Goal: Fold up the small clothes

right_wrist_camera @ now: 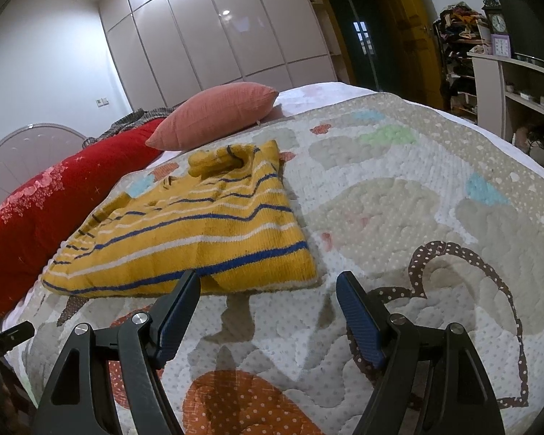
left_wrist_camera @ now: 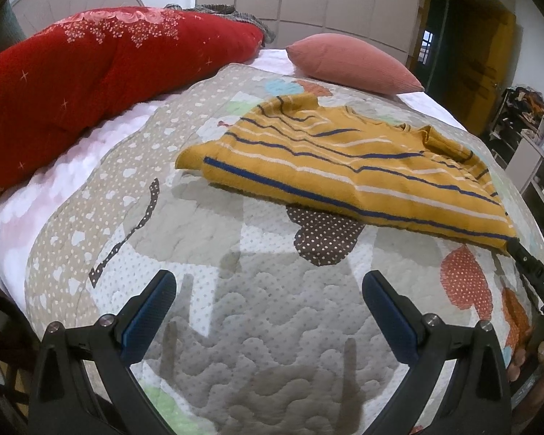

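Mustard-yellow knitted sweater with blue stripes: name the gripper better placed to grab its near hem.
Right gripper: open, its left finger at the sweater hem. Left gripper hangs open, over bare quilt.

The garment is a small mustard-yellow knit sweater (left_wrist_camera: 330, 166) (right_wrist_camera: 199, 232) with thin horizontal stripes in dark blue and white, lying flat but loosely rumpled on a quilted patchwork bedspread (left_wrist_camera: 235, 326) (right_wrist_camera: 399, 235). Its straight ribbed hem, marked by a bold blue stripe, forms the near edge, and the body narrows toward the far end, where the fabric is bunched and folded over on itself. In the left wrist view one sleeve or corner is turned up at the right side, and the lower right hem corner reaches the edge of the bedspread.
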### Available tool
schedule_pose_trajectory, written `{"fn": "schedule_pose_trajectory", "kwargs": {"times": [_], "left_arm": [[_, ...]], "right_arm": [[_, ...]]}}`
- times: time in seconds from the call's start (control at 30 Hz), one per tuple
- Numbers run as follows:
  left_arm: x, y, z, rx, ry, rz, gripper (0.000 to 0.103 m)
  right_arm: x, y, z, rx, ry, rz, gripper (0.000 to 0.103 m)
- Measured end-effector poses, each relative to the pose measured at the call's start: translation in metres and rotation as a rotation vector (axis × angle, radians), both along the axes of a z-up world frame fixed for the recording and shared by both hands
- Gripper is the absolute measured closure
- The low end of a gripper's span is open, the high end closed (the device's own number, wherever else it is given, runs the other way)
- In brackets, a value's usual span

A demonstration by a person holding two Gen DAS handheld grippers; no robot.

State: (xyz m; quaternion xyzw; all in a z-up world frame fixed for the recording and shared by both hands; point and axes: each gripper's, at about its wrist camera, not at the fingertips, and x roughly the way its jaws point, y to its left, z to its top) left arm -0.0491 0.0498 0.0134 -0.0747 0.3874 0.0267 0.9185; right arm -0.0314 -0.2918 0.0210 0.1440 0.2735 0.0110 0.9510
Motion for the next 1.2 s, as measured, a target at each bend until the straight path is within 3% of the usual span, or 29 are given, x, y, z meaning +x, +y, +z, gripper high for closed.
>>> {"fn": "schedule_pose_trajectory", "kwargs": {"times": [0.47, 1.2], "left_arm": [[0.002, -0.002, -0.017, 0.009, 0.044, -0.007, 0.001], [0.000, 0.005, -0.020, -0.001, 0.035, -0.009, 0.001]], "right_arm": [[0.000, -0.001, -0.001, 0.002, 0.003, -0.002, 0.021], [0.003, 0.000, -0.006, -0.006, 0.018, -0.010, 0.019]]}}
